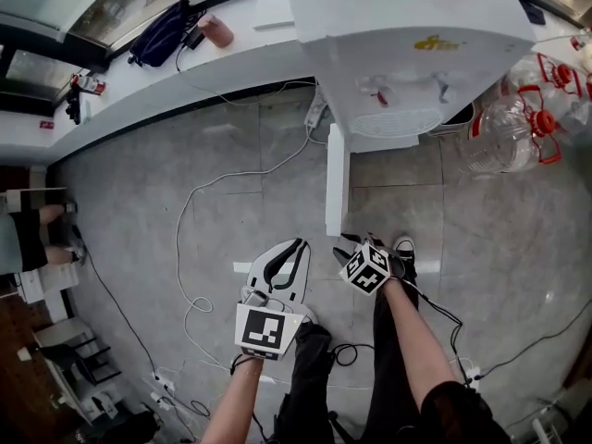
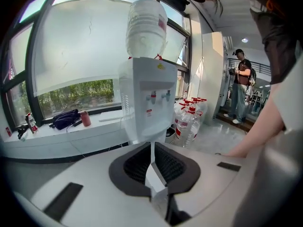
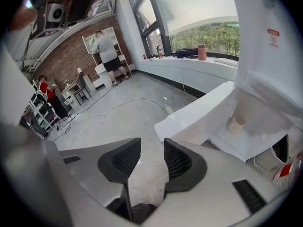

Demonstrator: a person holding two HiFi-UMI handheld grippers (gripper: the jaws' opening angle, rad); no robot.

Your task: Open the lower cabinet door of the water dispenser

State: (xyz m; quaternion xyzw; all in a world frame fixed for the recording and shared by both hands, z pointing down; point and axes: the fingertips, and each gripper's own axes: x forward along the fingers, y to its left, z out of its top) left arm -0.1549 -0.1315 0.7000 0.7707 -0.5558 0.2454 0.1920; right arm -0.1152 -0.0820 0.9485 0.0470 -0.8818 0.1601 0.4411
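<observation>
Floor: grey tiles (image 1: 231,155), glossy, with thin joints.
Standing on the floor: a white water dispenser (image 1: 407,63), close against the window ledge (image 1: 139,95); clear water bottles (image 1: 509,123) with red caps and handles just beside it.
Lying on the floor: a white cable (image 1: 185,220) winding across the tiles from a white power strip (image 1: 316,111) at the foot of the ledge; a black cable (image 1: 350,351) looped near the person's feet.
Ledge: white, running along the windows.
On the ledge: a dark bag (image 1: 165,33) and a reddish cup (image 1: 218,31) near each other (whether they touch is unclear).
</observation>
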